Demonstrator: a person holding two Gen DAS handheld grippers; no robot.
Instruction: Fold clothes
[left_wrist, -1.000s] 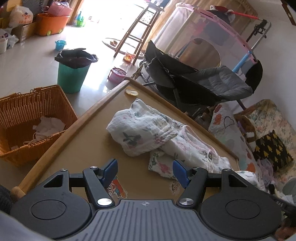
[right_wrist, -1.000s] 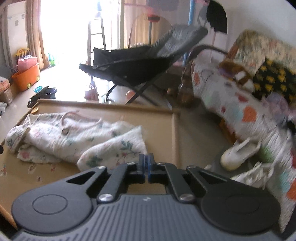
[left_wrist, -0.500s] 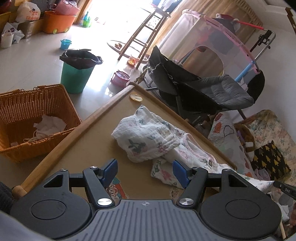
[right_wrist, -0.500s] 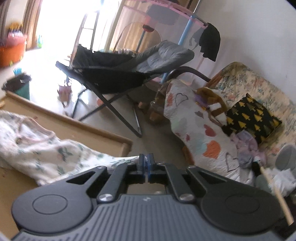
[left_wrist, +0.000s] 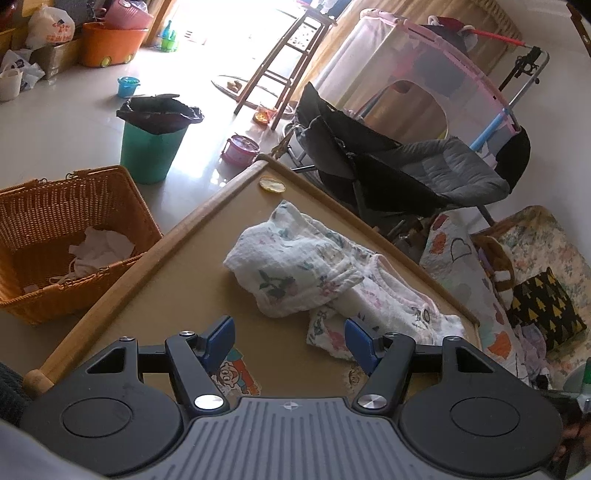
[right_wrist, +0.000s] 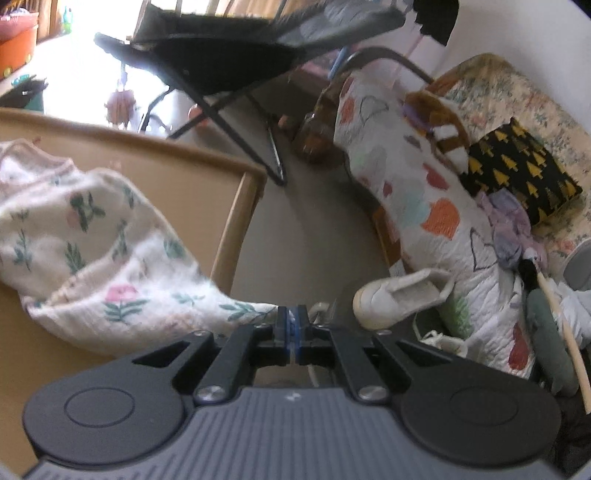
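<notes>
Right wrist view: a corner of the garment, bunched near the table's right edge, is pinched by the right gripper, so spreading is judged next, with the left gripper held open and empty.

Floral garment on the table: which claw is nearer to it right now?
Right. The right claw is shut on the floral garment at its tip past the table's corner; the left claw hangs open just short of it.
</notes>
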